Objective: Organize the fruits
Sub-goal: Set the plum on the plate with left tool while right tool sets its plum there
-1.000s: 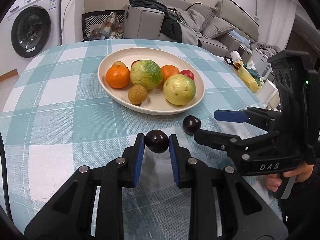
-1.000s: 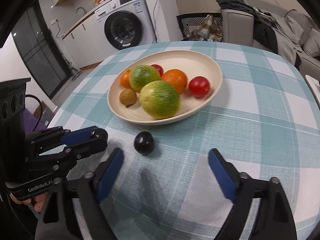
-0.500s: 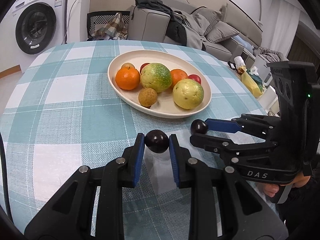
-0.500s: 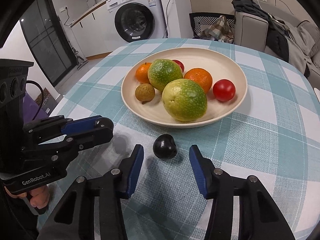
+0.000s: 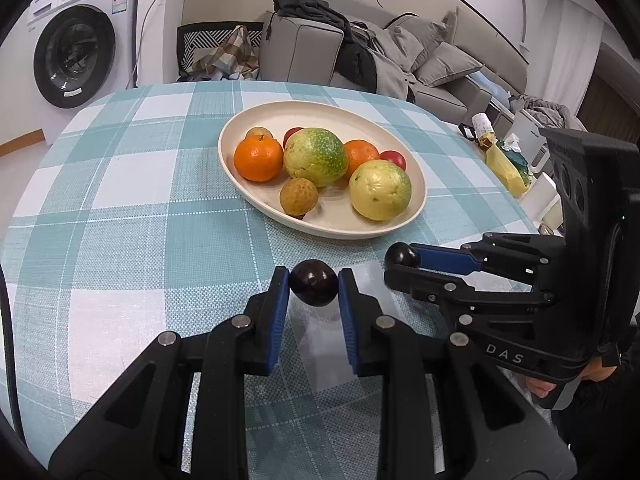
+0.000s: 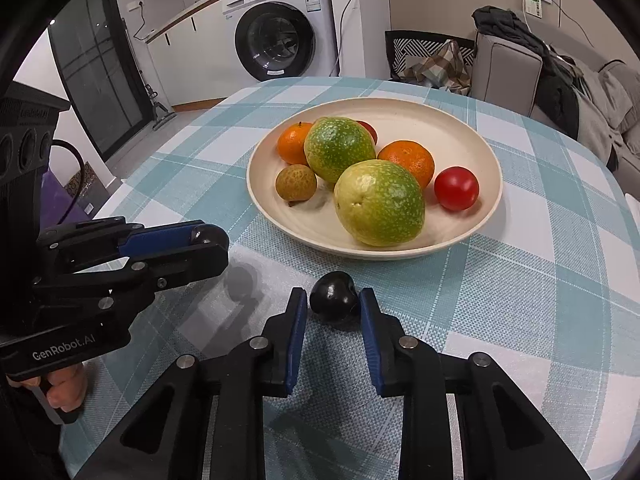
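Observation:
A cream oval plate (image 5: 416, 200) (image 6: 480, 140) on the checked tablecloth holds two green-yellow fruits, two oranges, a red tomato (image 6: 456, 188) and a small brown fruit (image 5: 299, 197). My left gripper (image 5: 313, 283) is shut on a dark plum (image 5: 313, 288) and holds it just above the cloth in front of the plate. My right gripper (image 6: 333, 300) has closed around a second dark plum (image 6: 334, 295), which rests on the cloth near the plate's front rim. Each gripper shows in the other's view, the right (image 5: 402, 258) and the left (image 6: 210, 240).
The round table (image 5: 120, 200) has edges at left and far right. Behind it stand a washing machine (image 6: 280, 36), a chair with a plaid cloth (image 5: 220, 56) and a grey sofa (image 5: 400, 68). Bottles and bags (image 5: 500, 152) sit beyond the right edge.
My right gripper has moved forward onto the second plum and its fingers have closed in from wide open to the plum's sides. My left gripper has kept its plum and risen a little.

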Available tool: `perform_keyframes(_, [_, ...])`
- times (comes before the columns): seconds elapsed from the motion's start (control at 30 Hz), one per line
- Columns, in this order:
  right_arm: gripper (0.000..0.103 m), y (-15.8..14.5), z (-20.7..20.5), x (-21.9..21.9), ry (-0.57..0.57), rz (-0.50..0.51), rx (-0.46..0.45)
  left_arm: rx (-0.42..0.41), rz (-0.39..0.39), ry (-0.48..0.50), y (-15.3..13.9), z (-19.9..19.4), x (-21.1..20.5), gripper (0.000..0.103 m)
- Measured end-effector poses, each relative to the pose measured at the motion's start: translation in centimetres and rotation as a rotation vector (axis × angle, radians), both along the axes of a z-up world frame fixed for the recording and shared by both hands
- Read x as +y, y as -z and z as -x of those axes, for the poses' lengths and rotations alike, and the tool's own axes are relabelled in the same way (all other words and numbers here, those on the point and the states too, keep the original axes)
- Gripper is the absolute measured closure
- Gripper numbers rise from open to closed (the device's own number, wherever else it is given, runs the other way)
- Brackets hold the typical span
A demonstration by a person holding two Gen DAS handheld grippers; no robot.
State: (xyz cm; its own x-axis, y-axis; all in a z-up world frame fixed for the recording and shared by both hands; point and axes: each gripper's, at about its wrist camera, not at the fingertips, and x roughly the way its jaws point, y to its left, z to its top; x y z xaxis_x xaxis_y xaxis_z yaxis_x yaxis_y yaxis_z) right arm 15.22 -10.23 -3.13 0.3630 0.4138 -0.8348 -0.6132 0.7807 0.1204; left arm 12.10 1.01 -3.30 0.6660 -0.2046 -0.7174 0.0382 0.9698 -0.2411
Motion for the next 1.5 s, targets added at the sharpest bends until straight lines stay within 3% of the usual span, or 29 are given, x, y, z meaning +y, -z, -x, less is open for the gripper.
perform_keyframes(0.33, [0.077,-0.9,0.7,-0.8,0.009,-0.011,-0.021,-0.011,-0.001,-0.004,-0.5,-0.4,-0.3,0.081])
perform_keyframes(1.0, [0.077,-5.1,-1.0,-5.0,0.134,-0.150,-0.118,-0.049,-0.014,-0.007,-2.4,-2.5,-1.0,0.081])
perform_keyframes(1.5, [0.077,-4.8,-2.8,-5.3,0.165,-0.177,-0.111,-0.054,-0.026,0.011,-2.4,-5.1,-1.7,0.081])
